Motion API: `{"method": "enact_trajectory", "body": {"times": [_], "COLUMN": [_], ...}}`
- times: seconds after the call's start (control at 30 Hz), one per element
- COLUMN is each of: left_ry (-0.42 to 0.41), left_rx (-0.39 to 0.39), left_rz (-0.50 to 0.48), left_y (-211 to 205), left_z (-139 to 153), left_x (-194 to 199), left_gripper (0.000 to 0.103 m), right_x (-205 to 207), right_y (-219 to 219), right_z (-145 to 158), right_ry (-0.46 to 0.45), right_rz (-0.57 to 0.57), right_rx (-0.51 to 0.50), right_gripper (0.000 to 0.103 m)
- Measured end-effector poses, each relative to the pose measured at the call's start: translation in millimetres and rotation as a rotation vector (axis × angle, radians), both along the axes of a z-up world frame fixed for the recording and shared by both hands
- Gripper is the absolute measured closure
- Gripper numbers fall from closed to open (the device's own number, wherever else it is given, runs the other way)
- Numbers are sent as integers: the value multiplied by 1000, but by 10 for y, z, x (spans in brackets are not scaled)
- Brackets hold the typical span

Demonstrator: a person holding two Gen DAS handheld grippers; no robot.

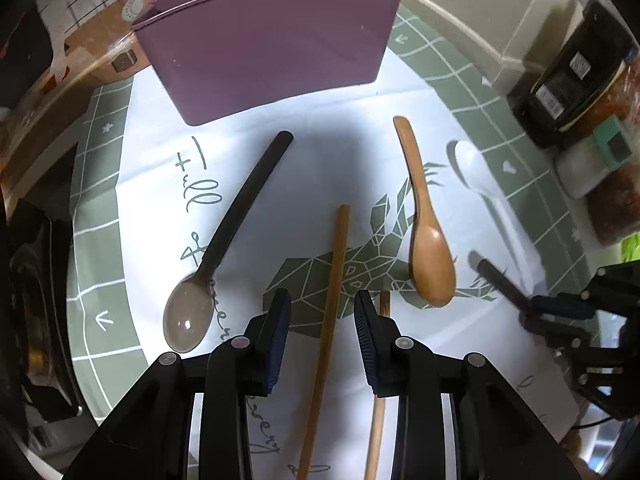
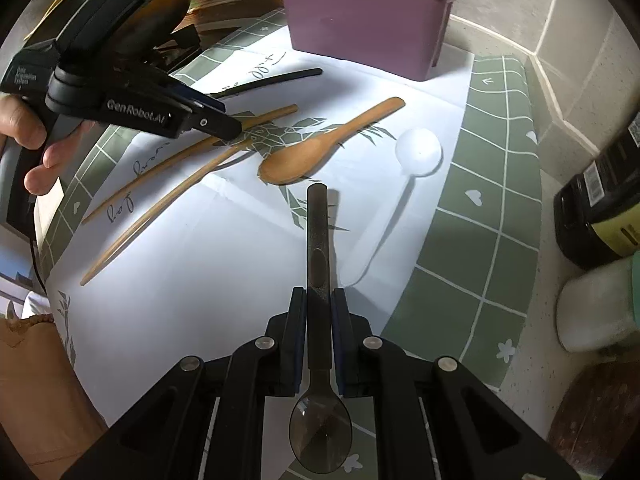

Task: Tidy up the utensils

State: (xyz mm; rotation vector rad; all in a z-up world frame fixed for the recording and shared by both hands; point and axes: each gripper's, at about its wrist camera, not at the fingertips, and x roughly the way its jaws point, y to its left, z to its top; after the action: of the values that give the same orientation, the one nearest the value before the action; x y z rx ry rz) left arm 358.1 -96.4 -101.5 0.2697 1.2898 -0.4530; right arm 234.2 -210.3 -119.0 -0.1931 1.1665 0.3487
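- The right gripper [image 2: 319,320] has its fingers [image 2: 298,332] pinching the black handle of a smoky clear-bowled spoon [image 2: 319,264], held above the mat's near edge
- The left gripper [image 1: 322,320] hangs with fingers [image 1: 280,320] spread on either side of a wooden chopstick [image 1: 332,300]; a second chopstick [image 1: 378,400] lies just beside it
- On the white mat [image 1: 300,168] also lie a wooden spoon [image 1: 428,248], a white plastic spoon [image 1: 476,176] and another black-handled spoon [image 1: 224,240]
- The purple utensil holder [image 1: 268,52] stands at the mat's far edge, utensils already inside
- A dark jar [image 2: 600,208] stands on the counter near its right edge
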Motion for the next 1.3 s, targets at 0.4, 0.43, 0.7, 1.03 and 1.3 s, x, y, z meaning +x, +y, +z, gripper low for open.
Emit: {"method": "enact_trajectory", "body": {"times": [0.4, 0.43, 0.7, 1.03, 1.3], "left_ry": [24, 23, 23, -48, -146], "left_rx": [24, 25, -3, -136, -206], "left_rz": [11, 9, 11, 86, 184], "left_y": [-144, -152, -103, 348, 718], "left_z": [-110, -118, -130, 89, 525], "left_x": [51, 45, -22, -170, -337], "left_gripper": [69, 69, 91, 96, 96], "right_x": [27, 22, 21, 134, 325], "right_y": [-66, -67, -22, 133, 388], "right_z": [78, 86, 181, 261, 324], "right_ry": [-26, -29, -58, -83, -99], "right_rz": [-35, -36, -36, -18, 11], "right_rx": [16, 17, 26, 56, 63], "right_gripper": [93, 93, 93, 93, 93]}}
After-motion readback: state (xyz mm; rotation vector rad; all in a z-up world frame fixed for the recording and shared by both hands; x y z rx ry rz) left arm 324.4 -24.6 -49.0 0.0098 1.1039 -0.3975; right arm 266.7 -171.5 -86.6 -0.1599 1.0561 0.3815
